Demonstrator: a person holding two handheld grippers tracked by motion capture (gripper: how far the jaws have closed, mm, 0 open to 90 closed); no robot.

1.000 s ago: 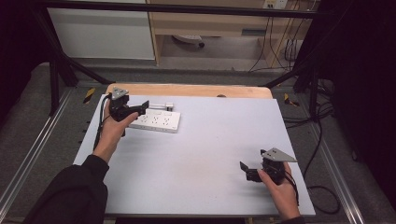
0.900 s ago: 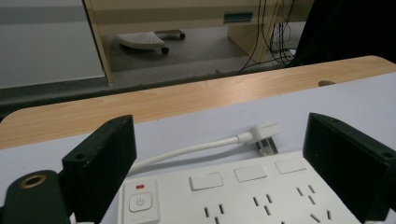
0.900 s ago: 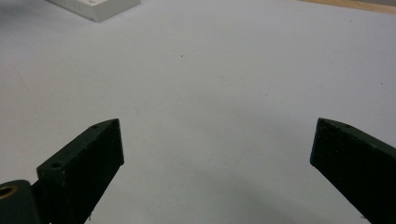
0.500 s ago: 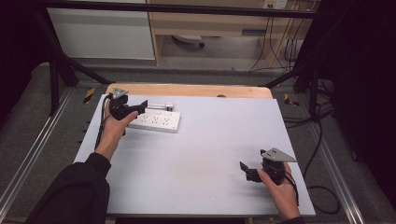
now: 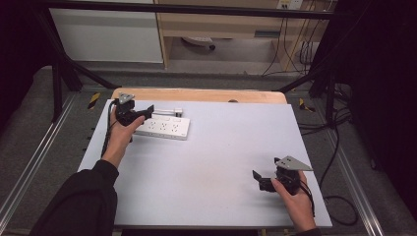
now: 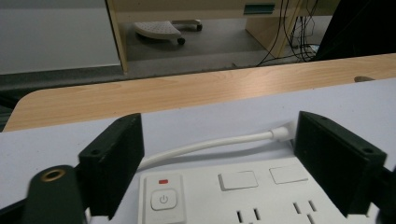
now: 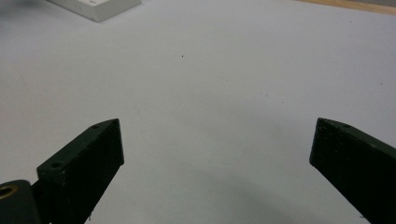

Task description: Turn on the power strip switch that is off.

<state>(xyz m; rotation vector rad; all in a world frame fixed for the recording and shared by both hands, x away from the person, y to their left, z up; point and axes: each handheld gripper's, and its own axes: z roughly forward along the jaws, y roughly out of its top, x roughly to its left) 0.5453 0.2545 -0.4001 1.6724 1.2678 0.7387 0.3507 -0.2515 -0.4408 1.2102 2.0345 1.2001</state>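
White power strip [image 6: 243, 196], unlabelled, power symbol on its button [image 6: 163, 199].

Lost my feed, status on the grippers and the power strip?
Left gripper jaws just been closing, straddling power strip, not gripping. Right gripper open, idle over table. Nothing in the way.

White-topped table [image 5: 211, 167] — white power strip [image 5: 164, 127] flat near its far-left corner

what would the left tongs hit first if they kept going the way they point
Probably the white power strip: it lies between the left tongs, whose jaws have just been closing without pressing on it. Its cable lies just behind.
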